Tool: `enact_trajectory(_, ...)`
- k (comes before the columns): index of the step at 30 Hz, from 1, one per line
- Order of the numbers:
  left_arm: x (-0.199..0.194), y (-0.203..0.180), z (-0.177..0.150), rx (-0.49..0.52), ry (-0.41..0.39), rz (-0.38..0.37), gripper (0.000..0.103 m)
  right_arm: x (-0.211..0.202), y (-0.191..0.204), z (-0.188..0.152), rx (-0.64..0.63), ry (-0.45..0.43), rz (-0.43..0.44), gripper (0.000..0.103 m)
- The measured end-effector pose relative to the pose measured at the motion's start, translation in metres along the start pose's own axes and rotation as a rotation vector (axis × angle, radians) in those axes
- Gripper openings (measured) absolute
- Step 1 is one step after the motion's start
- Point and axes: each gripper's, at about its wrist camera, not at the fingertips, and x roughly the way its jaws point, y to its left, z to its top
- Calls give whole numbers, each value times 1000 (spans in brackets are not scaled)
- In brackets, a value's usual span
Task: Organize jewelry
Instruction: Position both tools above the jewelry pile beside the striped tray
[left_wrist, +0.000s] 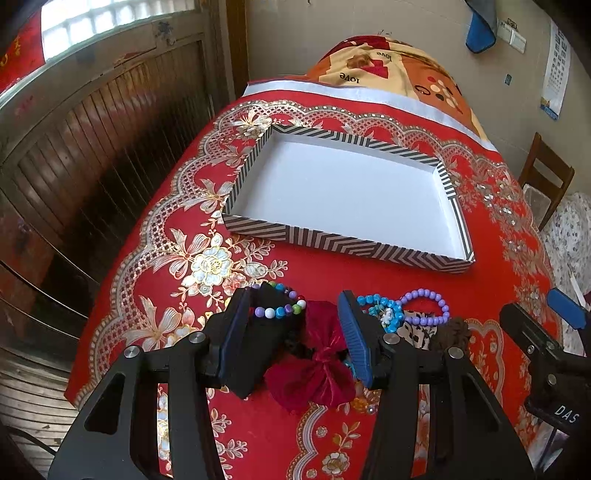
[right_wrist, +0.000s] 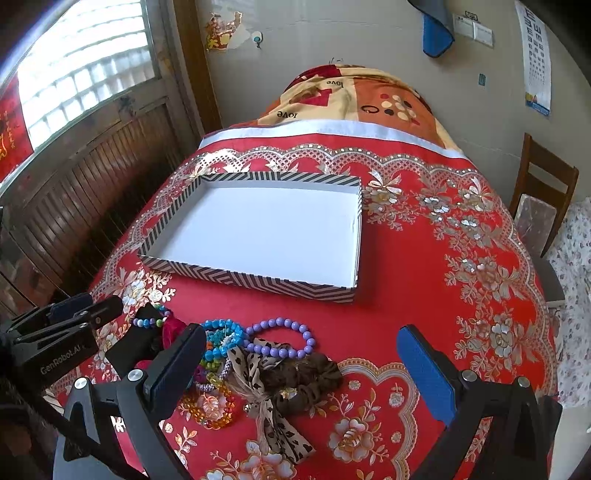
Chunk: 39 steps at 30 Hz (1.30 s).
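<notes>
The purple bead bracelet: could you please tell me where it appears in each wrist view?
Left wrist view: purple bead bracelet lies right of centre, just beyond the left gripper's right finger.
Right wrist view: bracelet lies centre, between the right gripper's fingers.
Shared landmark: the striped tray beyond it.

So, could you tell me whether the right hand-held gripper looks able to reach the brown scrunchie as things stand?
Probably yes: the right hand-held gripper is open, and the brown scrunchie lies between its fingers, with only the leopard-print bow overlapping its left side.

Open red cloth between heap and tray.
Shallow striped cardboard tray (right_wrist: 258, 284) ahead, white floor bare; tangled pile of bead bracelets and fabric scrunchies (right_wrist: 255, 354) crowding near bench (right_wrist: 424, 295) edge; right side clear.
</notes>
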Motion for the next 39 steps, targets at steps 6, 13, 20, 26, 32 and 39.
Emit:
enact_trajectory(6,0,2,1,2,-4,7,50,1,0,-1,-1,4,1,103)
enact_trajectory(13,0,6,1,-10,0,6,50,4,-2,-2,-2,16,5,103)
enact_trajectory(20,3,5,1,-13,12,9,49,7,-3,-2,-14,24,9,103)
enact_trajectory(26,5,5,1,-10,22,11,50,11,-2,-2,-21,36,18,103)
enact_trajectory(32,9,8,1,-19,32,14,50,15,-4,-3,-24,50,21,103)
enact_trajectory(39,20,37,4,-94,102,-40,49,21,-14,-7,-20,63,30,103)
